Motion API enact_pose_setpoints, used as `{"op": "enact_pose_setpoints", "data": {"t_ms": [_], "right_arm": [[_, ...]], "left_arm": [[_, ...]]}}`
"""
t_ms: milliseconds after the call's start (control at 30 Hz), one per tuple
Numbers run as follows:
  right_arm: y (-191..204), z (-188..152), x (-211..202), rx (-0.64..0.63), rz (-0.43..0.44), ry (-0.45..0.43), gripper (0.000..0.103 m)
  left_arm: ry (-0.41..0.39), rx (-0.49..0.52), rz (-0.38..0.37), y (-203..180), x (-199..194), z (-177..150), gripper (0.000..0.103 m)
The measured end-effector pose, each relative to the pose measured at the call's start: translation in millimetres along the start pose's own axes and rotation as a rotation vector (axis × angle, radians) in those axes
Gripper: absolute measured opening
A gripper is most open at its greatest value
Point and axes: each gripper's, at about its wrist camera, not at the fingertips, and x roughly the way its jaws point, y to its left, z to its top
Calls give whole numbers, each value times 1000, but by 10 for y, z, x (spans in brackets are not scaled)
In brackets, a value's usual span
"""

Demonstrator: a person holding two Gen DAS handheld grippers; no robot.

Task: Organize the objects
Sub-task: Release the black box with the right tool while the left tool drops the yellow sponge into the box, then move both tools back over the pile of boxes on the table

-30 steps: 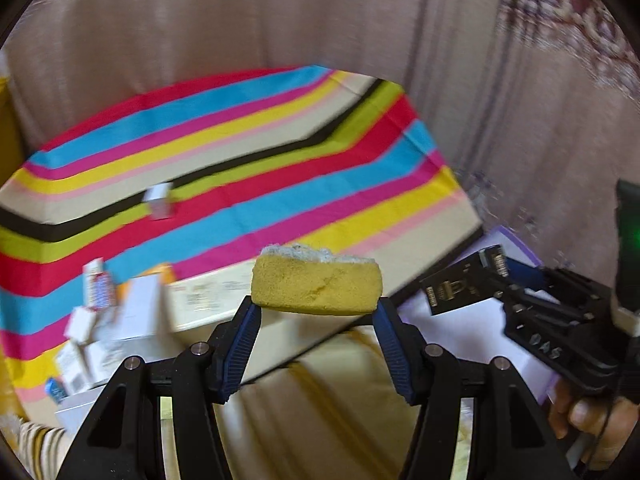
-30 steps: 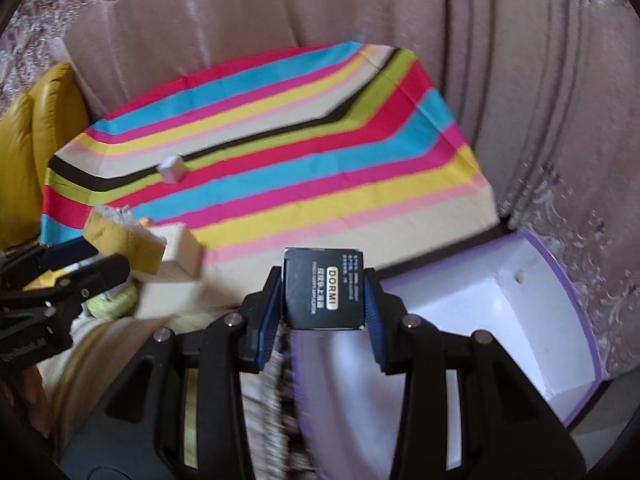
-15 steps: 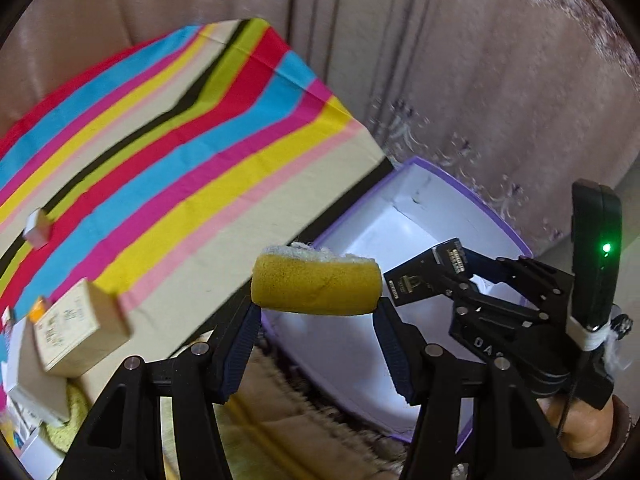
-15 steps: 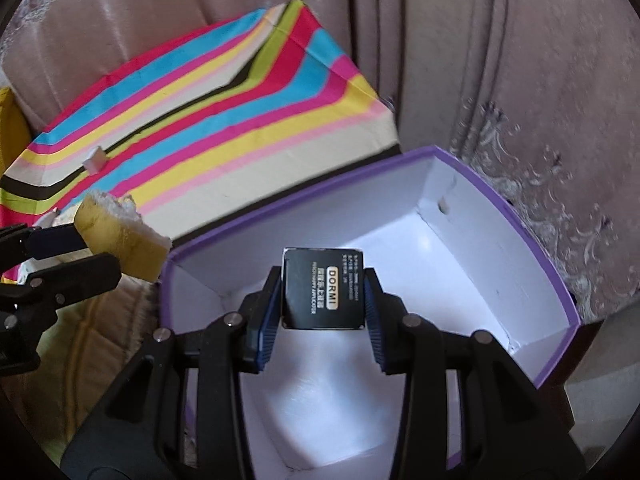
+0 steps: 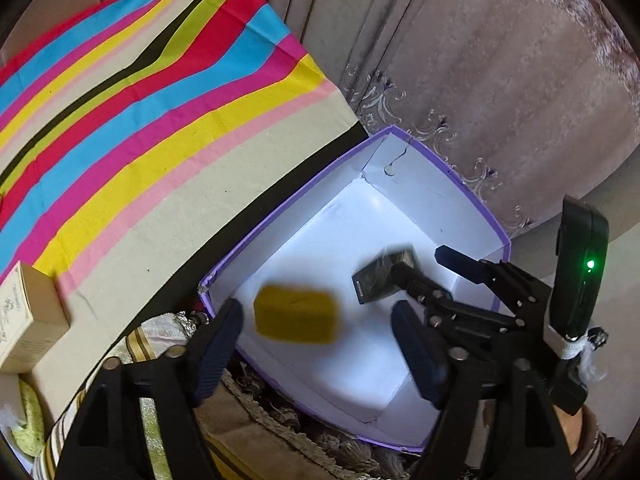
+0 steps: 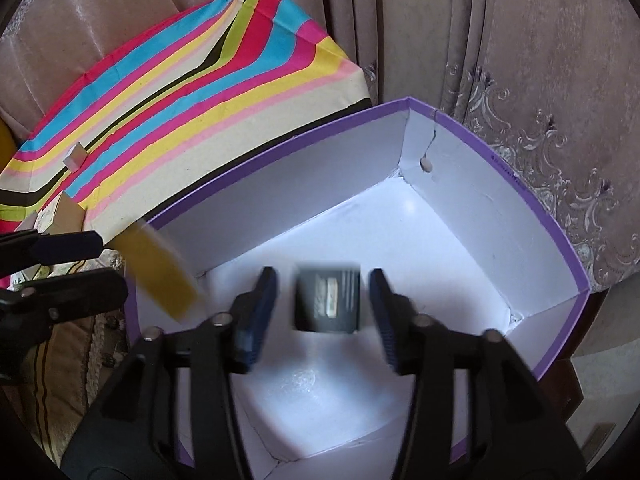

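Note:
A white box with a purple rim [image 5: 472, 196] [image 6: 552, 216] stands beside the striped table. My left gripper [image 5: 316, 336] is open over its near left corner; the yellow sponge [image 5: 296, 318] is blurred, falling free between the fingers, and it also shows in the right wrist view [image 6: 158, 276]. My right gripper [image 6: 322, 316] is open over the box; the small black box [image 6: 327, 302] is blurred, dropping free between the fingers, and it also shows in the left wrist view [image 5: 382, 274].
The striped tablecloth [image 5: 140, 112] covers the table left of the box. A tan carton [image 5: 28, 320] sits at its near edge, a small white cube [image 6: 74, 157] farther back. Curtains [image 5: 500, 60] hang behind. A fringed cushion [image 5: 256, 432] lies below the box.
Both grippers have moved over the purple-rimmed box and opened. The sponge and the black box have left the fingers and are falling into the box.

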Motion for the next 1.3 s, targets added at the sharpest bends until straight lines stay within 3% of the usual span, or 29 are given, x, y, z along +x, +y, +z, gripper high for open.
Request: {"op": "enact_pose_setpoints", "data": {"t_ms": [67, 133, 267, 433, 833, 1300], "right_arm": [[14, 1, -22, -1, -2, -11, 74], [28, 8, -33, -6, -7, -15, 77], [38, 15, -40, -1, -1, -10, 78], [134, 15, -64, -23, -1, -14, 78], [678, 73, -282, -136, 55, -57, 80], [1263, 76, -546, -266, 120, -78, 81]], "left_arm": [[-2, -2, -3, -3, 1, 1, 83], [-2, -5, -9, -5, -17, -1, 83], [-32, -28, -12, 86, -192, -34, 83], [-103, -70, 45, 355, -554, -179, 83], [-284, -299, 213, 1426, -1576, -889, 83], [-351, -493, 342, 2223, -2219, -1772, 83]]}}
